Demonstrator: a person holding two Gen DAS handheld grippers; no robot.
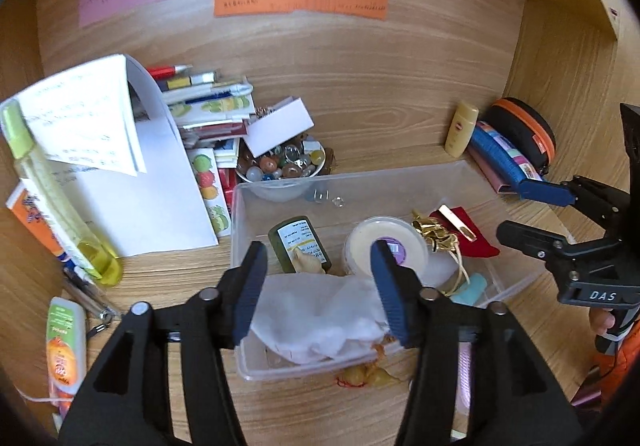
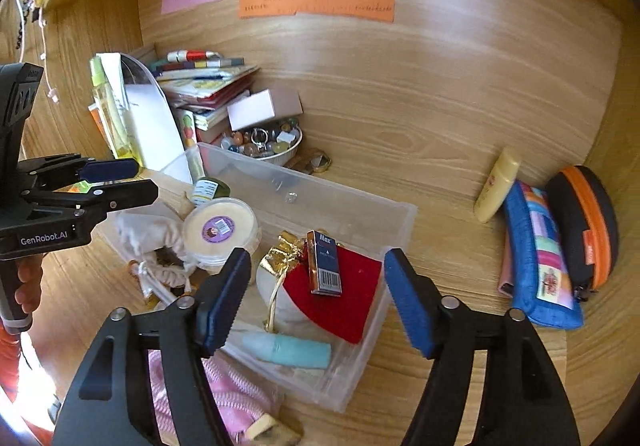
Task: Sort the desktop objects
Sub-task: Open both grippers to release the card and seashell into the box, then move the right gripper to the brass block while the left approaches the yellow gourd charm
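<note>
Both grippers hovering over clear bin (image 1: 280, 368), fingers spread, pinching nothing: left gripper (image 1: 318, 292) above white cloth (image 1: 320, 322), right gripper (image 2: 316, 300) above red pouch (image 2: 340, 310). Next pick: centring jaws, clearing rim.

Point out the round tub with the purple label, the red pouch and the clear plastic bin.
round tub (image 2: 219, 226): right wrist view, on its purple lid label.
red pouch (image 2: 344, 306): right wrist view, bare red fabric.
clear plastic bin (image 2: 400, 211): right wrist view, far right rim.
</note>
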